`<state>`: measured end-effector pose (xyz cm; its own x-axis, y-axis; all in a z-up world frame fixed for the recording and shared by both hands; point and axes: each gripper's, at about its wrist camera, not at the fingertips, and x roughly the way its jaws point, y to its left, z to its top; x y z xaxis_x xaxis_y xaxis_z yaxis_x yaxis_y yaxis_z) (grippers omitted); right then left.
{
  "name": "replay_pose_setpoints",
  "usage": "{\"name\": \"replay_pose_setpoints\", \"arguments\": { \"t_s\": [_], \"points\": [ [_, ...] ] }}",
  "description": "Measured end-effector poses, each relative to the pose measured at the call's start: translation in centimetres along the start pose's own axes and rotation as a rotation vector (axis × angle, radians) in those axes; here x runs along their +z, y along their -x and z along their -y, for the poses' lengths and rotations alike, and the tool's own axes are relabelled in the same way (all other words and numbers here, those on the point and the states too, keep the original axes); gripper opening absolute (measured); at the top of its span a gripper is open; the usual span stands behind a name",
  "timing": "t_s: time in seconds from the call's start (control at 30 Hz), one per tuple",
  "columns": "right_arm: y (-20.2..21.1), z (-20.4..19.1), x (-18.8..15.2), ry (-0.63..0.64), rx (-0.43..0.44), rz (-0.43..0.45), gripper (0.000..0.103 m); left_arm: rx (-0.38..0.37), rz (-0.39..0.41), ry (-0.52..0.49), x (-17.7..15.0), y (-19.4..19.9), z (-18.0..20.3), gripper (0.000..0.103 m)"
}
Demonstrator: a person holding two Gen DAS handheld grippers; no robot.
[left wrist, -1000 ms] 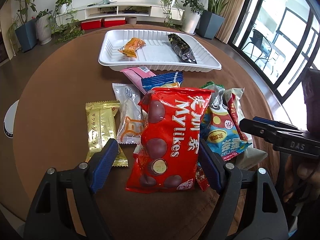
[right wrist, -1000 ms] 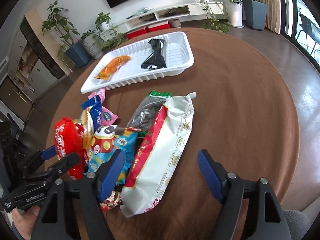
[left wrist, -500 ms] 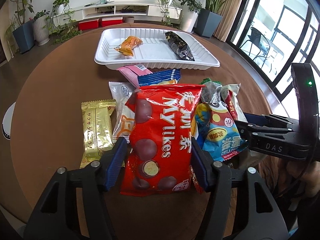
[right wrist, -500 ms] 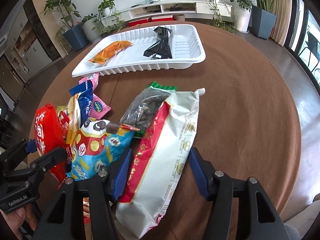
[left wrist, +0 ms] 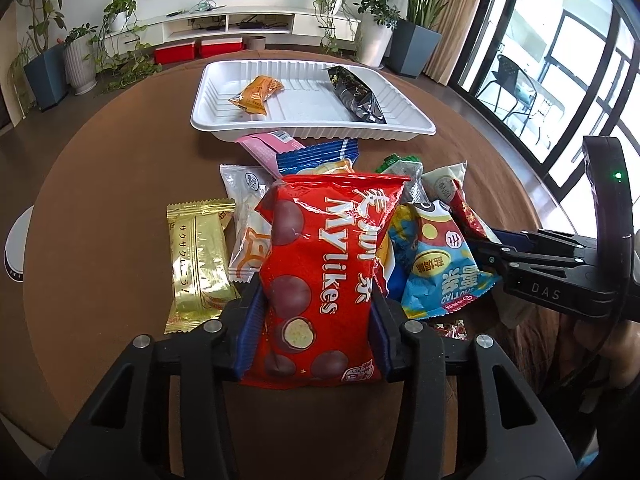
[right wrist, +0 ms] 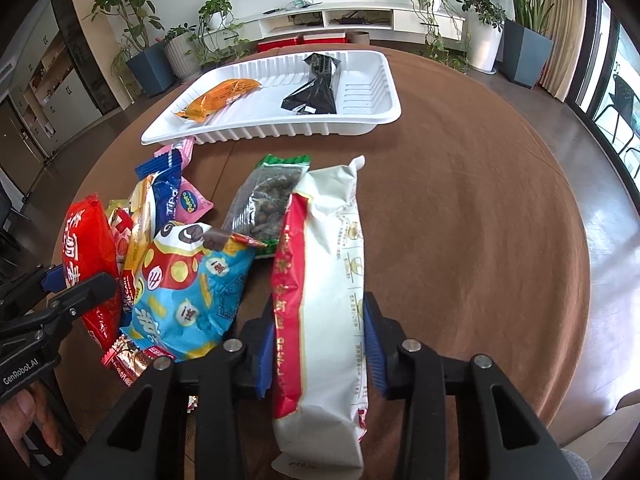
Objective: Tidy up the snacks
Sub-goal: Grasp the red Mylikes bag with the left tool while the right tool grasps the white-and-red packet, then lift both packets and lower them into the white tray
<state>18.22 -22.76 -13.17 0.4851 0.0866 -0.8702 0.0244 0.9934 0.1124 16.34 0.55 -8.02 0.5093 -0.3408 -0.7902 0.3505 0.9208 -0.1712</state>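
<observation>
My left gripper [left wrist: 314,330] is shut on a red Mylikes bag [left wrist: 326,264], its blue pads pressing both sides near the bag's lower end. My right gripper [right wrist: 320,346] is shut on a long white and red bag [right wrist: 326,292] that lies on the brown round table. A white tray [left wrist: 400,130] at the far side holds an orange packet [left wrist: 256,94] and a black packet [left wrist: 356,96]. The tray [right wrist: 360,126] also shows in the right wrist view. The left gripper and the red bag [right wrist: 86,256] appear at the left there.
A pile of snacks lies between the grippers: a gold packet [left wrist: 196,260], a clear white packet [left wrist: 248,224], a pink packet [left wrist: 272,146], a blue packet [left wrist: 320,154], a light blue bag [right wrist: 192,288] and a green-edged bag of dark nuts [right wrist: 268,196]. Potted plants and a TV shelf stand beyond the table.
Both grippers have closed: the left one onto the red Mylikes bag, the right one onto the white and red bag. Both moved forward over their bags.
</observation>
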Motion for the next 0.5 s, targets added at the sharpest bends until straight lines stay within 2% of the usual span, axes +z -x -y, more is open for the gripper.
{"name": "replay_pose_setpoints", "arguments": {
  "t_s": [0.1, 0.27, 0.5],
  "points": [
    [0.3, 0.3, -0.2, -0.010, -0.002, 0.002, 0.034, 0.001, -0.002, -0.018, -0.1, 0.0, 0.1, 0.034],
    [0.8, 0.8, -0.6, -0.031, -0.002, 0.010, 0.023, 0.016, -0.003, -0.017, -0.3, 0.2, -0.1, 0.033],
    [1.4, 1.2, -1.4, -0.053, 0.011, 0.012, 0.022, 0.019, 0.009, 0.009, -0.4, 1.0, -0.6, 0.033]
  ]
}}
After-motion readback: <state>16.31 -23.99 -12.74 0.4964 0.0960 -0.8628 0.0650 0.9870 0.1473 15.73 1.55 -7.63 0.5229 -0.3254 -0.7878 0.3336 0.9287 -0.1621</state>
